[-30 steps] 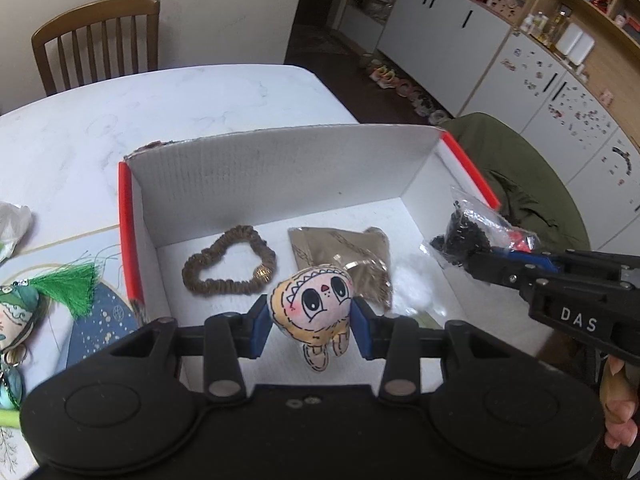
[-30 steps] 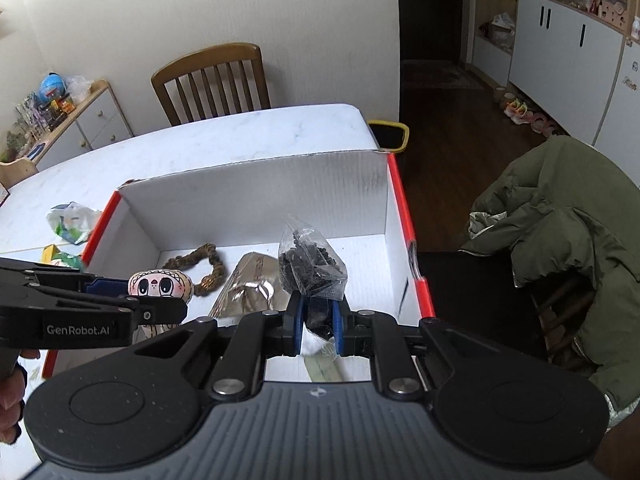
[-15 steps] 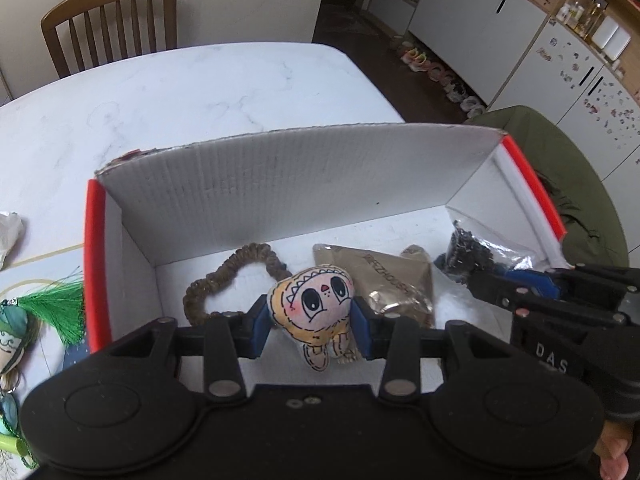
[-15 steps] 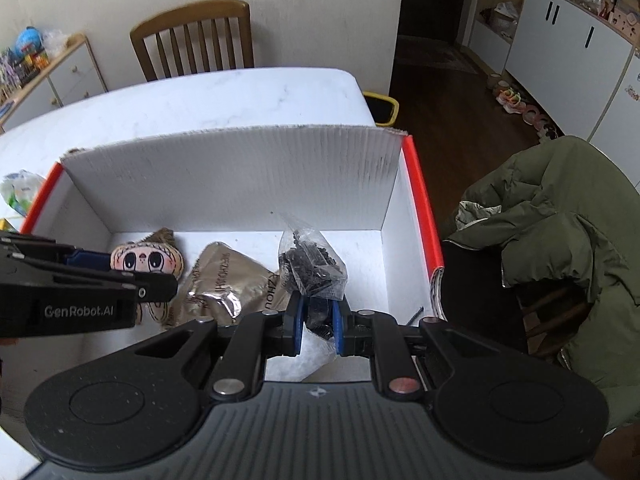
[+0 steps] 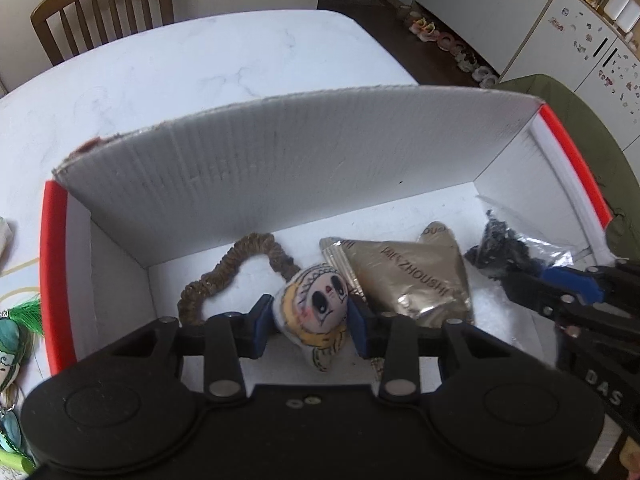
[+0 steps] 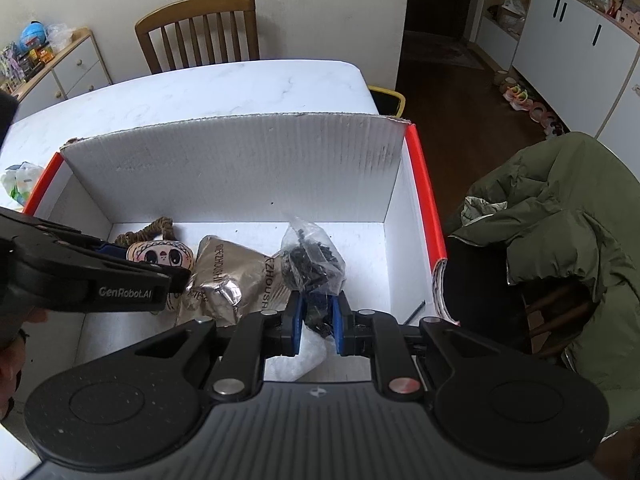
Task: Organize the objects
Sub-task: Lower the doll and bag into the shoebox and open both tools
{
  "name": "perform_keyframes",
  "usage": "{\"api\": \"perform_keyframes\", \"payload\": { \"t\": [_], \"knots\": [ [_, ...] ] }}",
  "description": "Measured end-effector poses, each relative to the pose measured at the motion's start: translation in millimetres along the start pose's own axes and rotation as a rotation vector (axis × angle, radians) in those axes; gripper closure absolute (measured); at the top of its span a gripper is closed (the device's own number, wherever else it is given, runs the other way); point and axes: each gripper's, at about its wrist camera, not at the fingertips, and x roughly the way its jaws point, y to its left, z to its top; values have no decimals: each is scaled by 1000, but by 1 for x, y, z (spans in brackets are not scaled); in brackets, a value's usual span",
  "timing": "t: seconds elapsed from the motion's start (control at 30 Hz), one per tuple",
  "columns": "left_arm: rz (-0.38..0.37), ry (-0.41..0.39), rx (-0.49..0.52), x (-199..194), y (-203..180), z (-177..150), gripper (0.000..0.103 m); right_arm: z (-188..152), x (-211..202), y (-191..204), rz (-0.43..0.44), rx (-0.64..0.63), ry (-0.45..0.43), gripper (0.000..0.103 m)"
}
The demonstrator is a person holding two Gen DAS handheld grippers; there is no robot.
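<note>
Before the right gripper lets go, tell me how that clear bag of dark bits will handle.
The clear bag looks floppy: its thin film crumples above the right gripper. It is probably light, since it stays up from one pinch. Once released it will likely slump in the box, the loose bits shifting rather than rolling.

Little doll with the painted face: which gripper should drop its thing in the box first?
Probably the left hand-held gripper: its yellow-hooded cloth doll hangs low over the white cardboard box's floor.

Right gripper (image 6: 316, 320) clamping black-bits bag (image 6: 310, 258), inside white box (image 6: 240, 168)
</note>
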Motion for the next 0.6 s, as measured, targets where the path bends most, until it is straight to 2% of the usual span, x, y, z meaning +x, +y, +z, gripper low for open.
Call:
{"api": "perform_keyframes", "payload": {
  "t": [0.3, 0.33, 0.4, 0.6],
  "knots": [
    [10, -1, -1, -6, -1, -3, 56, -6, -10, -5, 36, 2, 4, 86],
    [5, -4, -4, -7, -1, -4, 55, -7, -11, -5, 43, 4, 4, 84],
    [2, -18, -8, -10, 1, -2, 47, -9, -14, -6, 63, 7, 1, 81],
    [-22, -52, -3, -26, -2, -6, 45, -13, -25, -7, 90, 16, -19, 73]
  ]
}}
